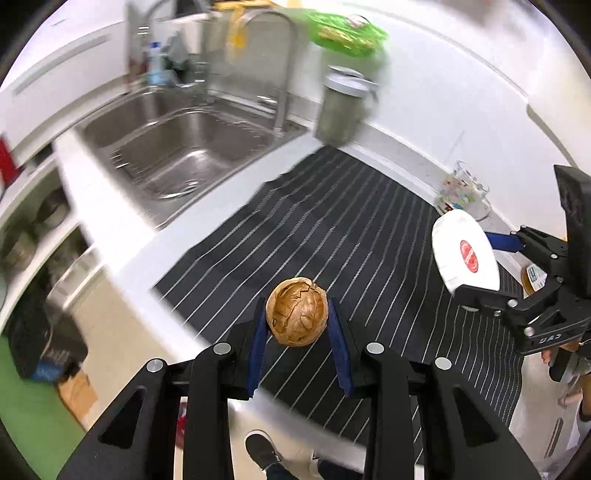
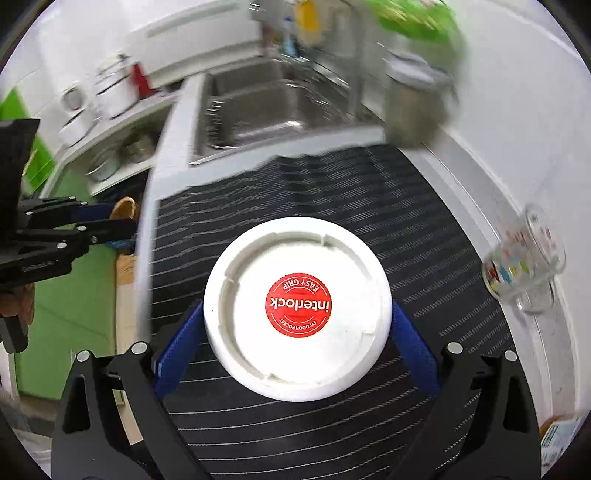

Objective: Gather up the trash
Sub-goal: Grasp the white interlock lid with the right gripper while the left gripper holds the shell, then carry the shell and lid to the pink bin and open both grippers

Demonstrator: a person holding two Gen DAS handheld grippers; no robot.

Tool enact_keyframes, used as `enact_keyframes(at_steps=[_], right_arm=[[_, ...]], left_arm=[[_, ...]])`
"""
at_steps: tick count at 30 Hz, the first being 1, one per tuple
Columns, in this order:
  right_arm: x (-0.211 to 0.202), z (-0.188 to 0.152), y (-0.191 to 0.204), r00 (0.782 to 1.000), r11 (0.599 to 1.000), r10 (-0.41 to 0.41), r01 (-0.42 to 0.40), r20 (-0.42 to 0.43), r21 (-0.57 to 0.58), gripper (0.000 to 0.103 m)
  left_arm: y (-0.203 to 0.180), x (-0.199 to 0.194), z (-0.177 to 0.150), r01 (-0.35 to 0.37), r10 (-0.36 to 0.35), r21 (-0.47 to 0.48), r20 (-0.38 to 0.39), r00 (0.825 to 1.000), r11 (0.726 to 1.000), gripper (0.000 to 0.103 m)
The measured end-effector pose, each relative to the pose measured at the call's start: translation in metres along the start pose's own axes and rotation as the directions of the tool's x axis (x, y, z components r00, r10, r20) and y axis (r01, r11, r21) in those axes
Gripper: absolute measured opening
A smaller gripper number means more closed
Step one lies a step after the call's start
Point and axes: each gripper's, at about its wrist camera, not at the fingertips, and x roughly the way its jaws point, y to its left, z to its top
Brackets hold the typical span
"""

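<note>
My left gripper (image 1: 297,328) is shut on a brown cracked walnut shell (image 1: 296,312), held above the near edge of a black striped mat (image 1: 343,229). My right gripper (image 2: 297,325) is shut on a round white lid (image 2: 297,308) with a red "interlock" sticker, held above the same mat (image 2: 332,192). The right gripper with the lid (image 1: 463,251) also shows at the right of the left wrist view. The left gripper with the shell (image 2: 123,208) shows at the left of the right wrist view, past the counter edge.
A steel sink (image 1: 177,147) with a tall tap (image 1: 280,74) lies beyond the mat. A lidded jar (image 1: 341,107) and a green bag (image 1: 347,33) stand at the back wall. A printed glass mug (image 2: 524,258) lies by the wall on the right. Floor and shelves lie left of the counter.
</note>
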Motion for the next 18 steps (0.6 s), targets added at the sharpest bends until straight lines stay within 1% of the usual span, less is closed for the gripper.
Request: enact_keyframes(at_steps=[3,6,11,14,16,18], right_arm=[[-0.005,0.003,0.036,0.998,0.997,0.056,-0.055,0.021,-0.06,0.095],[-0.006,0.006,0.077,0.992,0.985,0.123,-0.119,0.028,-0.121,0.095],[0.006,0.009,0.161,0.974,0.95,0.227,-0.219,0.007,-0.224,0.095],[0.019,0.006,0.202,0.966,0.932,0.258,-0.254,-0.017,-0.258,0.095],[0.031,0.0,0.23,0.965,0.927,0.261,-0.261,-0.036,-0.27,0.095],[0.043,-0.005,0.255,0.963,0.924,0.264,-0.269,-0.057,-0.271,0.095]], left_arm=[[0.017,-0.026,-0.022,-0.046,0.047,-0.046,0.014,0.999,0.998,0.032],[0.04,-0.057,-0.05,-0.102,0.105,-0.105,0.029,0.994,0.989,0.032],[0.087,-0.104,-0.103,-0.181,0.193,-0.211,0.035,0.981,0.961,0.032],[0.117,-0.124,-0.138,-0.212,0.226,-0.26,0.026,0.974,0.942,0.032],[0.136,-0.132,-0.159,-0.226,0.24,-0.283,0.014,0.971,0.932,0.032],[0.15,-0.134,-0.172,-0.227,0.24,-0.299,0.007,0.971,0.927,0.032]])
